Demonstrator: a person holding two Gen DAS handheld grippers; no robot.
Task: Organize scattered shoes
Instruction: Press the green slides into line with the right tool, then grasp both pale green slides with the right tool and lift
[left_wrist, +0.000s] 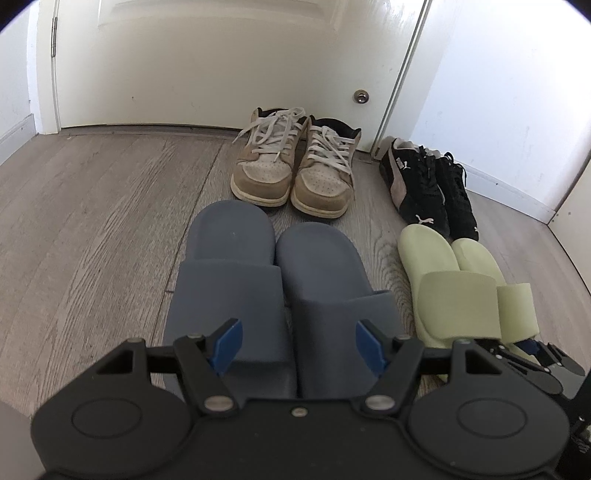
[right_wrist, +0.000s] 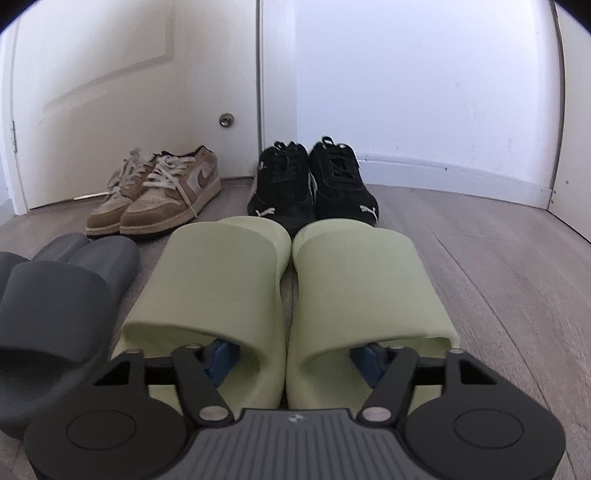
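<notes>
Two grey-blue slides (left_wrist: 258, 291) lie side by side on the floor, seen also in the right wrist view (right_wrist: 59, 295). My left gripper (left_wrist: 295, 347) is open just above their heel ends, empty. Two pale green slides (right_wrist: 288, 288) lie side by side to their right (left_wrist: 458, 291). My right gripper (right_wrist: 291, 360) is open, one finger (right_wrist: 218, 358) under each slide's strap. Tan sneakers (left_wrist: 291, 170) (right_wrist: 155, 195) and black Puma sneakers (left_wrist: 428, 188) (right_wrist: 314, 188) stand as pairs behind.
A white door (left_wrist: 207, 66) with a small metal knob (left_wrist: 361, 97) and a white wall with baseboard (right_wrist: 443, 170) close off the far side. Grey wood floor (left_wrist: 92, 221) extends left of the shoes and right of them (right_wrist: 517, 277).
</notes>
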